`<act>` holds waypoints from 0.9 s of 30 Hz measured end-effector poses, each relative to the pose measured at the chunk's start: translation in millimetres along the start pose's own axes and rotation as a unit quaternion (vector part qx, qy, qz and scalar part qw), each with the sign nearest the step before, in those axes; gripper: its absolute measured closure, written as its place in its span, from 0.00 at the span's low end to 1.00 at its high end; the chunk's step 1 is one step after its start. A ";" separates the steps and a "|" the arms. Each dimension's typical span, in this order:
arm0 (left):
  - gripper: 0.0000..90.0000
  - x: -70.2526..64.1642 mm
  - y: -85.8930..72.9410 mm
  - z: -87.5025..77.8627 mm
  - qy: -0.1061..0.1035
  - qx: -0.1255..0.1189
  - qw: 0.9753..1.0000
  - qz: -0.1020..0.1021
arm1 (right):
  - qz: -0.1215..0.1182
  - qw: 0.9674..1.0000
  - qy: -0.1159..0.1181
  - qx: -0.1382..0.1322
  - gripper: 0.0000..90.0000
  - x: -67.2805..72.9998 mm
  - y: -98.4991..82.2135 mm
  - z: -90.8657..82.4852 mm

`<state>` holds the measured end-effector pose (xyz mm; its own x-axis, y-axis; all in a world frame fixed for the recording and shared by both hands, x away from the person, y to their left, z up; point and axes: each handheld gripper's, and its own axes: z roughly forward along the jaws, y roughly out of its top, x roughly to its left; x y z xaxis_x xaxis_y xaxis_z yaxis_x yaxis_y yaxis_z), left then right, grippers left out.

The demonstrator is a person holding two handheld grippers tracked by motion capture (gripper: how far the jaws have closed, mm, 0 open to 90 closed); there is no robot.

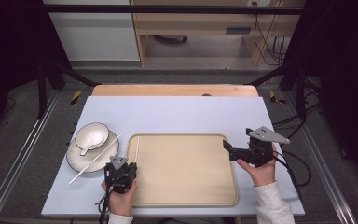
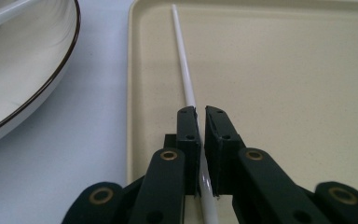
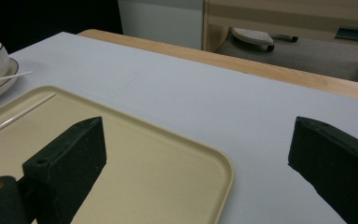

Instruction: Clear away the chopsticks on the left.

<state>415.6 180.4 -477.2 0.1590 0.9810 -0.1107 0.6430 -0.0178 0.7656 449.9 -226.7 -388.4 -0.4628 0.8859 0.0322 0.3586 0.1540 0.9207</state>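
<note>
Two chopsticks (image 1: 135,148), one tray (image 1: 186,196), plate (image 1: 77,161), bowl (image 1: 92,134)

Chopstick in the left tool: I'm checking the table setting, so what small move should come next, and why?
Probably open the left tool and release: its jaws clamp the white chopstick, which already lies along the tray's left side.

chopsticks: two, one on the tray (image 1: 136,148), one across the plate (image 1: 98,156) | tray (image 1: 186,193): one | plate (image 1: 77,161): one | bowl (image 1: 93,133): one | spoon (image 1: 85,148): one | grippers: two, left gripper (image 1: 129,164) and right gripper (image 1: 225,143)
</note>
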 end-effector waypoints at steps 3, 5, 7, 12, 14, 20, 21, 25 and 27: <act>0.92 -0.9 1.5 -0.5 -0.001 -0.001 1.000 0.005 | 0.001 1.000 -0.001 0.000 0.05 -0.1 0.2 -0.4; 0.92 -1.3 3.4 -1.6 -0.001 -0.003 1.000 0.008 | 0.001 1.000 0.000 -0.001 0.05 -0.3 0.4 -0.9; 0.90 0.6 8.9 -6.8 -0.005 -0.011 1.000 0.013 | 0.001 1.000 -0.002 -0.004 0.05 -1.3 1.1 -2.7; 0.85 7.0 24.2 -19.3 -0.015 -0.034 0.999 0.033 | 0.005 1.000 -0.003 -0.010 0.05 -2.6 2.2 -5.7; 0.82 11.0 32.4 -27.4 -0.025 -0.045 0.997 0.052 | 0.003 1.000 -0.003 -0.012 0.05 -3.1 2.3 -6.5; 0.71 22.9 47.1 -42.9 -0.056 -0.058 0.994 0.080 | 0.005 1.000 -0.004 -0.017 0.05 -4.1 3.1 -8.7; 0.68 25.4 49.0 -45.3 -0.058 -0.056 0.993 0.088 | 0.005 1.000 -0.004 -0.018 0.05 -4.7 3.6 -9.8; 0.59 35.8 49.0 -52.3 -0.073 -0.056 0.989 0.115 | 0.010 1.000 -0.005 -0.024 0.05 -5.8 4.5 -12.4; 0.57 42.5 46.1 -55.4 -0.086 -0.059 0.988 0.118 | 0.009 1.000 -0.006 -0.025 0.05 -6.5 4.8 -13.1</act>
<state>410.5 232.0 -411.6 0.4258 0.9046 -0.0192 0.4834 -0.2095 0.8499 444.0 -237.5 -379.1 -0.4471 0.8934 0.0449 0.3252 0.1156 0.9385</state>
